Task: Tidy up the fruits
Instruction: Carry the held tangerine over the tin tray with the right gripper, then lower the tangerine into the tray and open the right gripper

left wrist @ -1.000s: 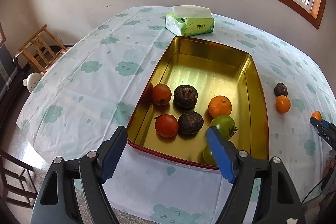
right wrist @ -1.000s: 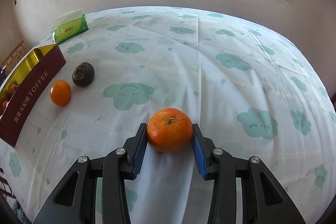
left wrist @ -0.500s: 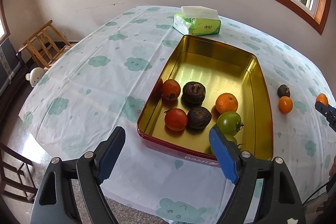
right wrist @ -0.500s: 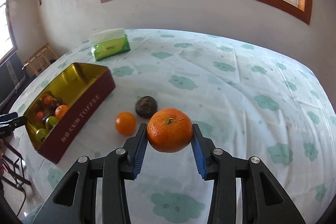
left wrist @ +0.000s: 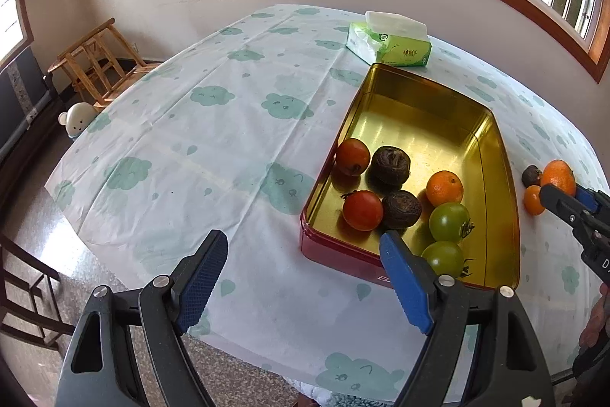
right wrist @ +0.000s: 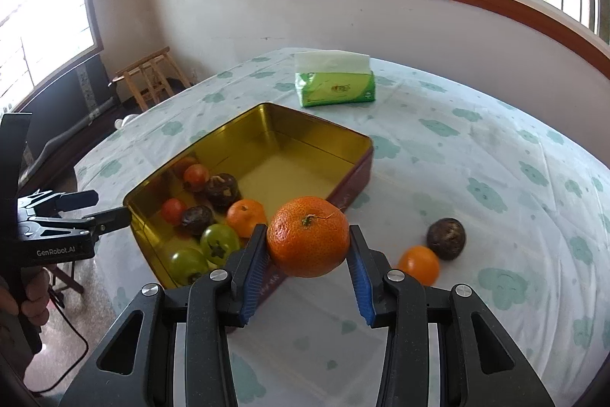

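The right gripper (right wrist: 308, 256) is clamped on a large mandarin (right wrist: 308, 236), round, bright orange, pebbled, with a small green stem scar facing the camera. In the right wrist view the fruit hangs at centre frame above the cloth, and the gold-lined toffee tin (right wrist: 324, 128) lies up and to the left of it, its long axis running toward the upper right. The right hand is probably the nearer to the tin's open half. The left gripper (left wrist: 303, 267) hovers empty, jaws wide apart, at the tin's near end.
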Available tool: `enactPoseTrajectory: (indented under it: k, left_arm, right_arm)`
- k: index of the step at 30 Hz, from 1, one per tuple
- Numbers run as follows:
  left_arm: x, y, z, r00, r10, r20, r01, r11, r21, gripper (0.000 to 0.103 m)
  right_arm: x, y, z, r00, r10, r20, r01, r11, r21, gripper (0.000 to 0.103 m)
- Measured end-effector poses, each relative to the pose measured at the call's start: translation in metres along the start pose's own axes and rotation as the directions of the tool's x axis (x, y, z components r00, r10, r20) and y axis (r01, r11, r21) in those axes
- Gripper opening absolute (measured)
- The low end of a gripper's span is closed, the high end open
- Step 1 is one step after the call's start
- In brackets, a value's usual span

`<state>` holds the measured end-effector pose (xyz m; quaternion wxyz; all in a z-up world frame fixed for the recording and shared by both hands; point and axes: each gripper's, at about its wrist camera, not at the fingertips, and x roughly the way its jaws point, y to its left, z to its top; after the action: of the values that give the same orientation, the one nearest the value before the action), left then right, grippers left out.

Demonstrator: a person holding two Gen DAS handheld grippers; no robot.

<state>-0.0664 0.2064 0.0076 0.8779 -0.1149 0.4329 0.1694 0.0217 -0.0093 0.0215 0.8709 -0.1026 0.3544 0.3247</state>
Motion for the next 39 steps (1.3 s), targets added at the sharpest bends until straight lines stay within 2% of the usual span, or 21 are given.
enactPoseTrajectory:
  k: [6,15,24,34,37,39]
  left_arm:
    - [0.0,0.014,-0.002,1.0,0.017,-0.005,-0.017,0.999,-0.028,0.079]
    - [0.003,0.029,-0.004,0.999,0.038,-0.017,-0.039,0.997,-0.067,0.079]
    - [0.007,0.032,-0.006,0.999,0.04,-0.028,-0.042,0.996,-0.072,0.079]
    - [0.009,0.03,-0.007,0.999,0.034,-0.042,-0.037,0.997,-0.073,0.079]
    - [0.008,0.028,-0.006,0.999,0.033,-0.039,-0.036,0.997,-0.071,0.079]
    - [0.007,0.027,-0.006,0.999,0.034,-0.038,-0.037,0.997,-0.067,0.079]
  right_arm:
    - [0.024,0.033,0.012,0.998,0.055,-0.028,-0.056,0.997,-0.053,0.042]
    - [0.065,0.064,0.021,0.992,0.081,-0.093,-0.091,0.989,-0.113,0.042]
    - [0.084,0.07,0.02,0.989,0.069,-0.131,-0.085,0.989,-0.124,0.042]
    - [0.086,0.069,0.019,0.989,0.069,-0.13,-0.085,0.989,-0.122,0.043]
    - [0.085,0.069,0.019,0.989,0.076,-0.125,-0.091,0.989,-0.119,0.046]
    - [0.082,0.069,0.019,0.99,0.082,-0.114,-0.095,0.989,-0.117,0.055]
